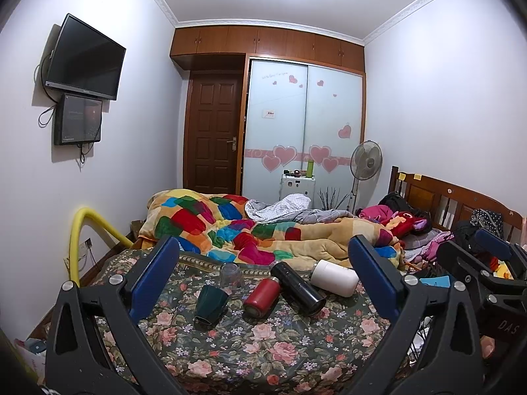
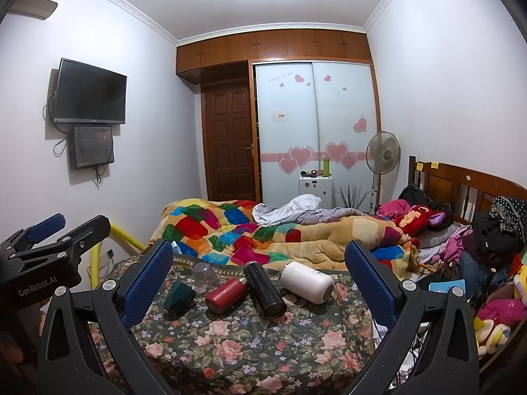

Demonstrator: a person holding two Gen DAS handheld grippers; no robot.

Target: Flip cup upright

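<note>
On the floral cloth lie several vessels. A dark green cup stands mouth down, tilted. A clear glass stands upside down behind it. A red bottle, a black flask and a white tumbler lie on their sides. My left gripper is open and empty, short of the vessels. My right gripper is open and empty too, also held back from them.
A colourful patchwork quilt is heaped just behind the vessels. Clothes and plush toys pile up at the right by the wooden headboard. A yellow tube curves at the left bed edge. A fan stands by the wardrobe.
</note>
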